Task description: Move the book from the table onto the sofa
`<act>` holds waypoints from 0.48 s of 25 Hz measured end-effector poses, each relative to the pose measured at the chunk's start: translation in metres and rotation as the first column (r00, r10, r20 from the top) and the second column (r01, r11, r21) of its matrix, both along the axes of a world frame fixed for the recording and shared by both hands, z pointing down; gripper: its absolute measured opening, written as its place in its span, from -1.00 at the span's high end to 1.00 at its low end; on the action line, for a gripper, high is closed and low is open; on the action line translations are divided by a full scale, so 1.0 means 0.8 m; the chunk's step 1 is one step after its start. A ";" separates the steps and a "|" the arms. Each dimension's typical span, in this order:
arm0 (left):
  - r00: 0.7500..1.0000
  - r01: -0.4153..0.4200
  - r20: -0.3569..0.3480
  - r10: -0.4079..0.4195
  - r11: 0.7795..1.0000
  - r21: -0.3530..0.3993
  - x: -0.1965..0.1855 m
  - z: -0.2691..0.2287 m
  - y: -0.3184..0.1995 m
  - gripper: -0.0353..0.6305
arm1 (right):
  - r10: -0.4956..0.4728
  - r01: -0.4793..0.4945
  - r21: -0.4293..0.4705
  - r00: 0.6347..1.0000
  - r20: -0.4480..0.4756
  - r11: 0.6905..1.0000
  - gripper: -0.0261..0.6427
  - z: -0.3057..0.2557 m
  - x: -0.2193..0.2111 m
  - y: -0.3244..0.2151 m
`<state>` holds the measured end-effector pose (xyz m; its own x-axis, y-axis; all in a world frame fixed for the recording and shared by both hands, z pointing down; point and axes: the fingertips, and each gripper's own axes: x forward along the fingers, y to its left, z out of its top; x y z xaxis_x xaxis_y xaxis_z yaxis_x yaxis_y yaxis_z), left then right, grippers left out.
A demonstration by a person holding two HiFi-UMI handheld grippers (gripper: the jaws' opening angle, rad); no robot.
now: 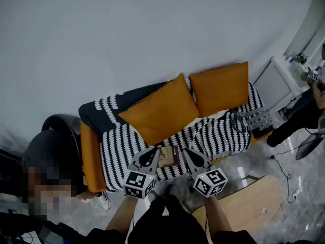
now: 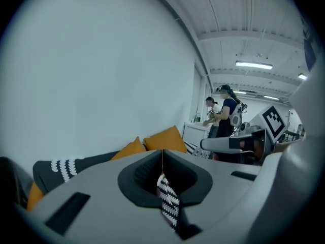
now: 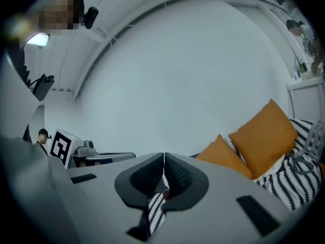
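1. The book (image 1: 168,156) seems to lie low centre in the head view, on the striped throw (image 1: 218,136) at the front edge of the sofa (image 1: 91,156). It is small there, so this is a judgement rather than a plain sighting. It is not on the table (image 1: 254,202), lower right.
2. The left gripper (image 1: 151,152) and right gripper (image 1: 187,152) flank the book in the head view. Neither appears to touch it.
3. In its own view each gripper has its jaws pressed fully together with nothing caught between them. Only the throw's stripes show below the pads.
4. Handling, as I judge it: the book is flat, stiff and fairly light, with a smooth cover that could slide between the pads. Gripped by one cover alone, it would likely fall open.
5. The best hold is across the whole thickness at the spine, or one gripper on each opposite edge. The soft throw should give enough for a jaw to slip under.
6. The orange cushions (image 1: 162,111) sit behind, upper centre, clear of the book.
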<state>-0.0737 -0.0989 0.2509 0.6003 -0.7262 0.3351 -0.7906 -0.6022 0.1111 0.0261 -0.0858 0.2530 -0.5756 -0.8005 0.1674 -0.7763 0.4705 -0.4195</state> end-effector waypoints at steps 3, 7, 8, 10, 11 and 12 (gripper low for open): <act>1.000 -0.017 -0.011 0.018 0.998 0.060 0.004 -0.045 0.016 0.84 | 0.000 0.000 0.054 1.000 0.000 0.999 0.84 -0.039 -0.007 0.021; 0.999 -0.039 -0.019 0.042 0.992 0.120 0.005 -0.088 0.029 0.85 | -0.004 0.005 0.126 1.000 -0.011 0.992 0.85 -0.083 -0.022 0.031; 0.999 -0.046 -0.022 0.049 0.990 0.131 0.007 -0.092 0.028 0.85 | -0.002 0.004 0.144 1.000 -0.015 0.990 0.85 -0.090 -0.022 0.030; 0.998 -0.055 -0.033 0.061 0.987 0.151 0.014 -0.100 0.026 0.85 | 0.003 0.001 0.180 1.000 -0.019 0.984 0.85 -0.103 -0.021 0.026; 0.997 -0.058 -0.039 0.065 0.985 0.161 0.016 -0.104 0.025 0.85 | 0.004 0.000 0.195 1.000 -0.020 0.981 0.85 -0.109 -0.020 0.025; 0.997 -0.060 -0.044 0.068 0.984 0.169 0.019 -0.108 0.025 0.85 | 0.005 0.000 0.208 1.000 -0.021 0.978 0.85 -0.115 -0.018 0.024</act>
